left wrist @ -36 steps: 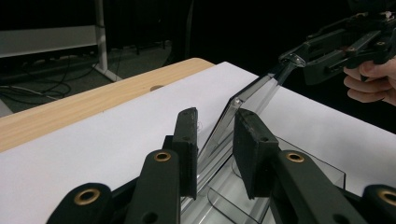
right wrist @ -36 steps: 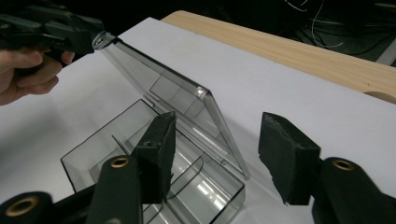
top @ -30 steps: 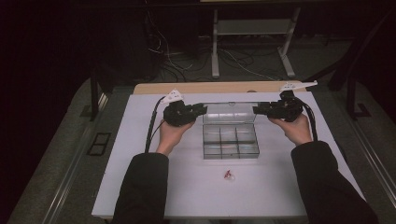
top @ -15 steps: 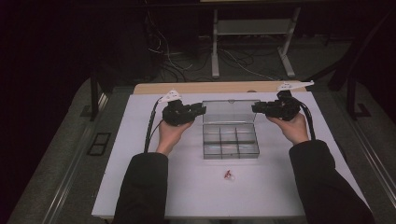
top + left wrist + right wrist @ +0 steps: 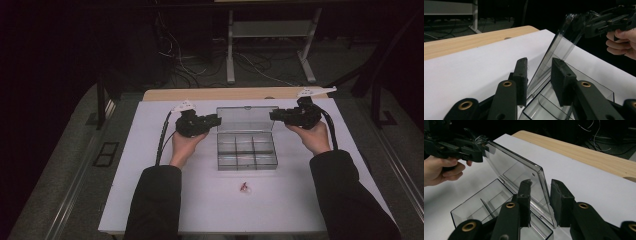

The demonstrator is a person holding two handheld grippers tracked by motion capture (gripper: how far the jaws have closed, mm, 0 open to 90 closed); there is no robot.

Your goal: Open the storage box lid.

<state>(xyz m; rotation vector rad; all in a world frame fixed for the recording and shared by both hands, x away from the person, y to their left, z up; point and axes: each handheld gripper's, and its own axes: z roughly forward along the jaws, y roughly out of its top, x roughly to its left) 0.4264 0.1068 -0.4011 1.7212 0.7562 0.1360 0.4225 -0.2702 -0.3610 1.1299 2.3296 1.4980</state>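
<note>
My left gripper (image 5: pixel 215 120) and my right gripper (image 5: pixel 274 115) sit at the two side edges of the raised lid (image 5: pixel 247 120) of the clear compartment box (image 5: pixel 247 151). In each gripper view the lid's edge runs up between my pads, which stand apart on either side of it; I cannot tell whether any pad touches the plastic. On both sides of the box the white table sheet (image 5: pixel 150 150) lies bare out to its edges. Beyond the lid comes a strip of wooden tabletop (image 5: pixel 200 94). A small red-and-white object (image 5: pixel 244 187) lies on the sheet toward me from the box, well apart from it.

Compared with a second ago, both hands are in nearly the same place at the lid's ends, and the lid is up as before.

The box is transparent, with dividers splitting its base into small compartments. Its lid tilts back from the rear hinge.
</note>
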